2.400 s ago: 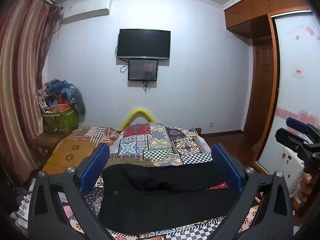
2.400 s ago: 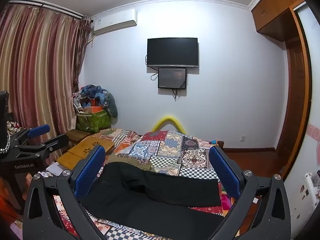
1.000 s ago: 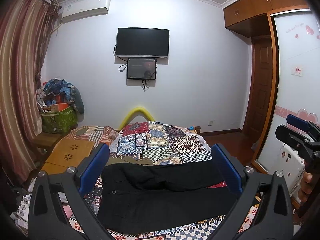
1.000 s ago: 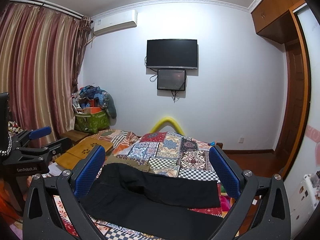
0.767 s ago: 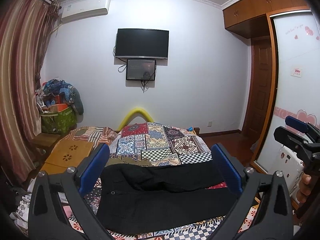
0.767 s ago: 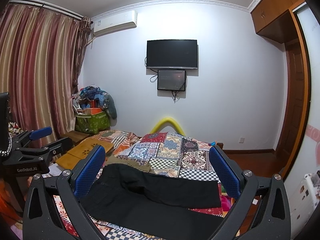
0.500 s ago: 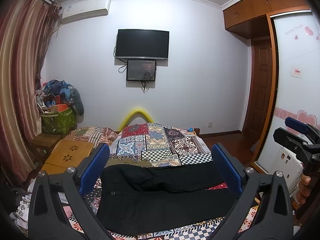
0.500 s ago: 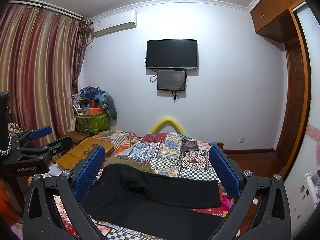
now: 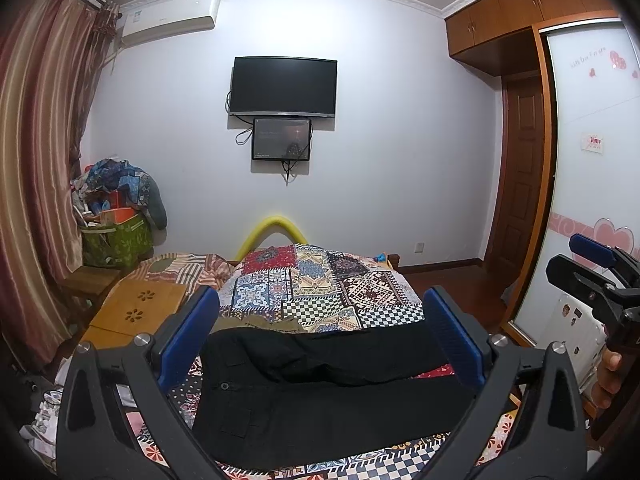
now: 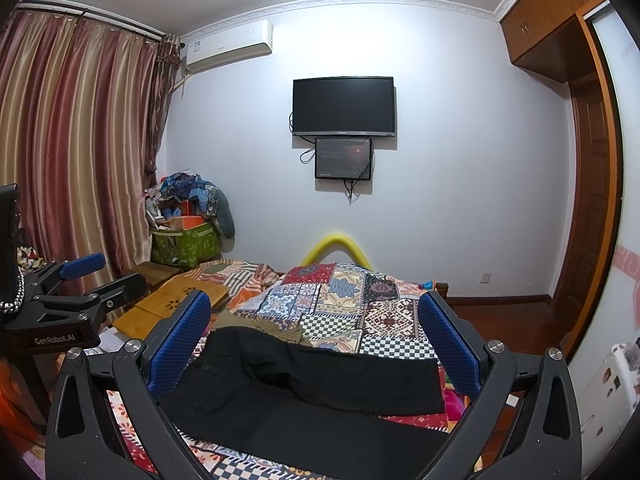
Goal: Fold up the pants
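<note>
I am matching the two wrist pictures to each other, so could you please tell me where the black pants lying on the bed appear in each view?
Left wrist view: the black fabric pants lie low and central, between the open jaws, waist to the left.
Right wrist view: the pants lie low and central, reaching the lower right.
Shared landmark: the black wall-mounted television, above the patchwork bed cover.

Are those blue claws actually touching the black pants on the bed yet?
Apart. In the left wrist view the left gripper hangs open above the black pants; the right wrist view shows the right gripper likewise open, nothing between its fingers.
</note>
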Action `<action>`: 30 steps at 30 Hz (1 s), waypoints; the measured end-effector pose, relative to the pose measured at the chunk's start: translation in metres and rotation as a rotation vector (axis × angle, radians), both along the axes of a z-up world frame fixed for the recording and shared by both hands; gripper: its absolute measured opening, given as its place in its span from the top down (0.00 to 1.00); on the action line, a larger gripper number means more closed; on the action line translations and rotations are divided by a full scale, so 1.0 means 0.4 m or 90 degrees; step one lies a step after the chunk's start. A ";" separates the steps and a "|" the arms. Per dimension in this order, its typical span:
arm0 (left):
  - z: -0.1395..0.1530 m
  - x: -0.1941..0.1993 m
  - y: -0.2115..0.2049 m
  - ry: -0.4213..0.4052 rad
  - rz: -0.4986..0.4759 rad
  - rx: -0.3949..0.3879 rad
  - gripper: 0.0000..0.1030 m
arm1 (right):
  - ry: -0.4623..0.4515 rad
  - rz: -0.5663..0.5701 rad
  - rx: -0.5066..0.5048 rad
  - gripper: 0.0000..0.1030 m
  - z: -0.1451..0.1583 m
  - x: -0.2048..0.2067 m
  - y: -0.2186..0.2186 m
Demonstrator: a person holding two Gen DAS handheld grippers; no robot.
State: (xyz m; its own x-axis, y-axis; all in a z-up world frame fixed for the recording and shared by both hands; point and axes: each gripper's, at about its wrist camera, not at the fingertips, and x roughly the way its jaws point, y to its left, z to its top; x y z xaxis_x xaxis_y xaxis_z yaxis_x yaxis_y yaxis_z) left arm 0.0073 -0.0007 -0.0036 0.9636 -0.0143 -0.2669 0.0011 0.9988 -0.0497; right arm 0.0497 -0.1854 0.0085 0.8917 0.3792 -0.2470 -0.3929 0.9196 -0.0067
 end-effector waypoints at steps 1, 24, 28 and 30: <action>-0.001 0.001 0.001 0.001 0.000 0.000 0.00 | 0.000 0.000 0.000 0.00 0.000 0.000 0.000; -0.073 0.119 0.046 0.039 0.022 0.012 0.00 | 0.067 -0.031 -0.021 0.00 -0.082 0.132 -0.034; -0.141 0.216 0.088 0.094 0.037 0.021 0.00 | 0.118 -0.056 -0.028 0.00 -0.148 0.204 -0.071; -0.185 0.264 0.109 0.118 0.043 0.026 0.00 | 0.144 -0.070 -0.032 0.00 -0.184 0.244 -0.092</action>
